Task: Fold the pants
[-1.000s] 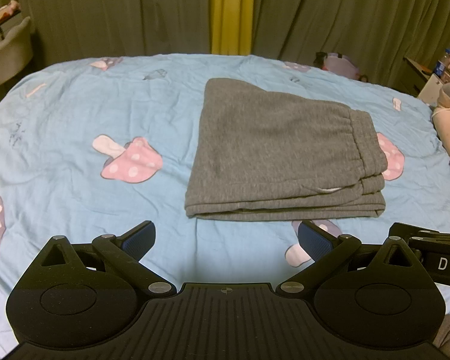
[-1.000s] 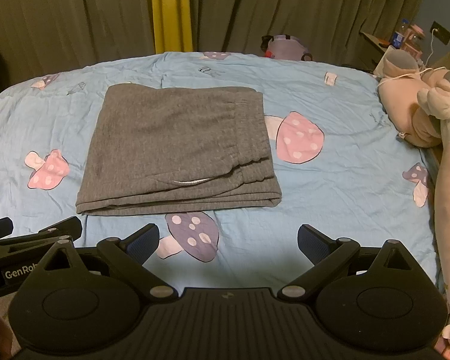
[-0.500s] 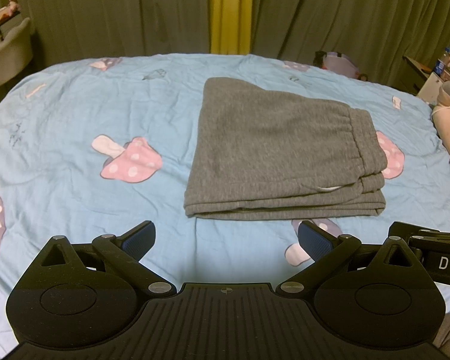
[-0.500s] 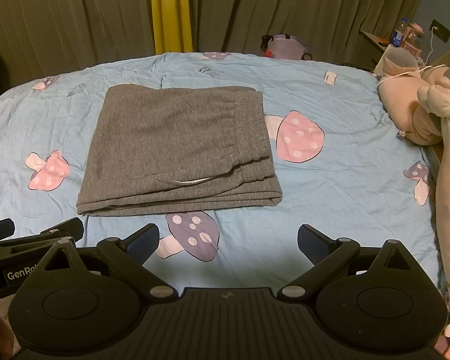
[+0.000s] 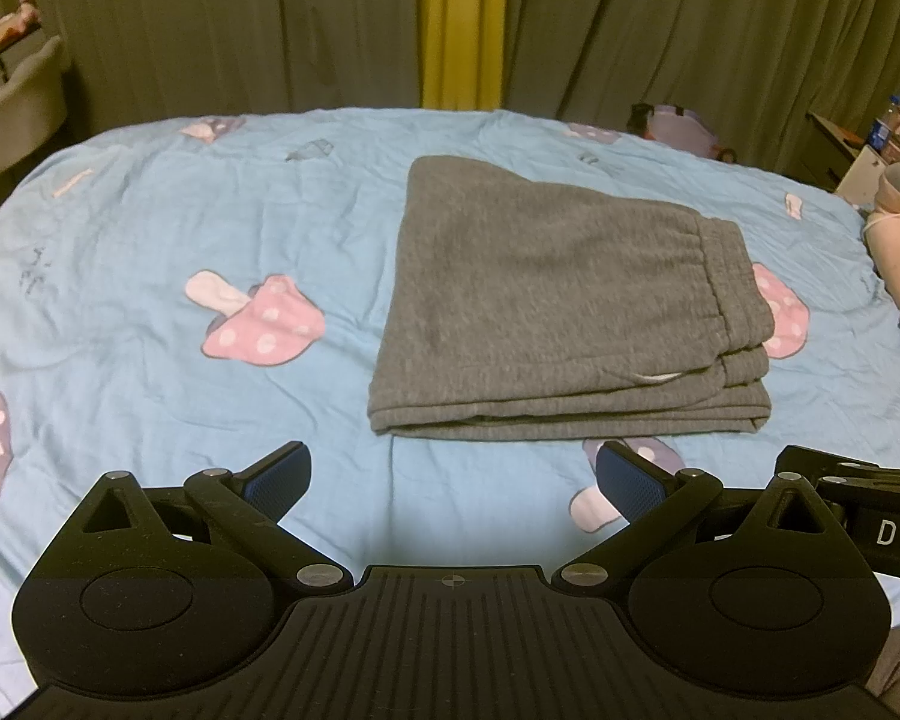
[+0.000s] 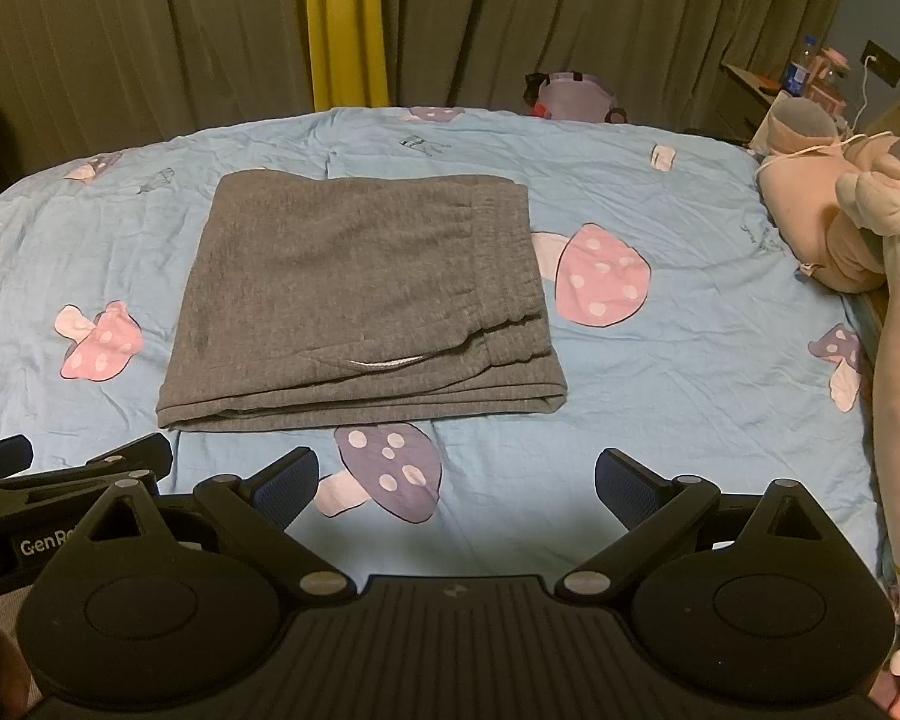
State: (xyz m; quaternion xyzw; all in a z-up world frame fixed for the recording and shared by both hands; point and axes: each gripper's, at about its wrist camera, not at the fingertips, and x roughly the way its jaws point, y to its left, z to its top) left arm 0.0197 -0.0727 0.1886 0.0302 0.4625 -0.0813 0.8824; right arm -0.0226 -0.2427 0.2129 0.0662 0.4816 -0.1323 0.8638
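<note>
Grey pants (image 5: 558, 306) lie folded into a flat stack on the blue mushroom-print bedspread (image 5: 150, 228), waistband to the right. They also show in the right wrist view (image 6: 360, 294). My left gripper (image 5: 453, 477) is open and empty, held back from the stack's near edge. My right gripper (image 6: 456, 483) is open and empty, also short of the near edge. Each gripper's body shows at the edge of the other's view.
Plush toys (image 6: 858, 228) lie along the bed's right side. A nightstand with bottles (image 6: 804, 78) stands at the far right. Dark curtains with a yellow strip (image 5: 459, 24) hang behind the bed. A bag (image 6: 573, 96) sits past the far edge.
Almost nothing has changed. Both grippers stay open and hold nearly still, with a slight drift of the views.
</note>
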